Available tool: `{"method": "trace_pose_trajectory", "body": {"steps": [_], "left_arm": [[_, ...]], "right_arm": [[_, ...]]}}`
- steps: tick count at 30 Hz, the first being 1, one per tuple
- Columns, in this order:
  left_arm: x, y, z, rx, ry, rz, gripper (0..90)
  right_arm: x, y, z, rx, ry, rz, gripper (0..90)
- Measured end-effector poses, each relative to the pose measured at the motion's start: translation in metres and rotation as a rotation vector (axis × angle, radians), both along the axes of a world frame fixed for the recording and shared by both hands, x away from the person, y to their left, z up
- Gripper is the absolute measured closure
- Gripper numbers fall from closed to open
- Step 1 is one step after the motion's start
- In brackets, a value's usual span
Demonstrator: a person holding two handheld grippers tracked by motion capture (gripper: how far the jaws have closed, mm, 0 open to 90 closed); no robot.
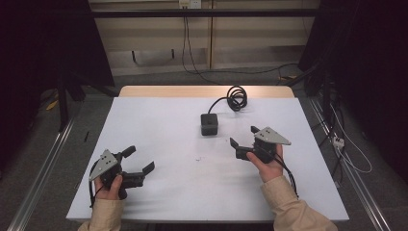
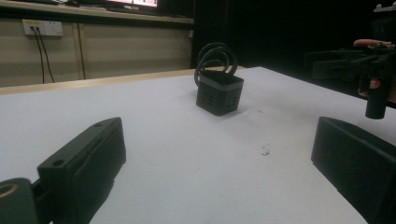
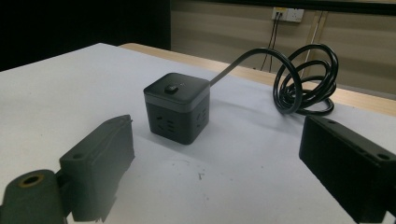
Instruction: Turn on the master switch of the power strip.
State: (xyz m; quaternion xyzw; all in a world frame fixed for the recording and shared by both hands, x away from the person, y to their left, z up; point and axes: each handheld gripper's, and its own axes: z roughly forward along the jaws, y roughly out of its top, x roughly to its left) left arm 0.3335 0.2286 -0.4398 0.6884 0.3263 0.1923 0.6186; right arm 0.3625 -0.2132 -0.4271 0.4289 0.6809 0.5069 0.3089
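Both tongs wide open, empty: left tongs (image 1: 141, 160) low near table edge, right tongs (image 1: 244, 135) beside socket cube (image 1: 209, 123).

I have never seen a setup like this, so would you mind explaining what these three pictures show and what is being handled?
There is no robot arm here: a person holds a black two-jaw hand gripper in each hand. The high view looks down on a table covered with a white sheet; the left gripper is at its left and the right gripper at its right.

The other two pictures come from small cameras riding on the grippers, so each looks out between its own two black jaws. Both pairs of jaws stand wide apart and hold nothing.

On the sheet sits a black cube-shaped power strip with sockets on its sides and a button on top. Its black cable, partly wound into a coil, lies toward the far edge. The right gripper is the nearer one and points at the cube, without touching it.
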Motion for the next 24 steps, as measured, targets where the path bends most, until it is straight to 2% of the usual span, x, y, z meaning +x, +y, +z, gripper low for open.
{"method": "trace_pose_trajectory", "body": {"steps": [12,22,24], "left_arm": [[0.001,0.0,0.0,-0.007,-0.001,-0.004,2.7],[0.001,0.0,0.0,-0.005,-0.002,-0.001,2.7],[0.001,0.0,0.0,-0.01,-0.003,-0.002,2.7]], "right_arm": [[0.01,0.009,0.0,0.001,0.005,0.014,11.4],[0.017,0.013,0.003,0.004,0.013,0.015,17.2],[0.02,0.015,0.002,-0.001,0.018,0.012,20.8]]}}
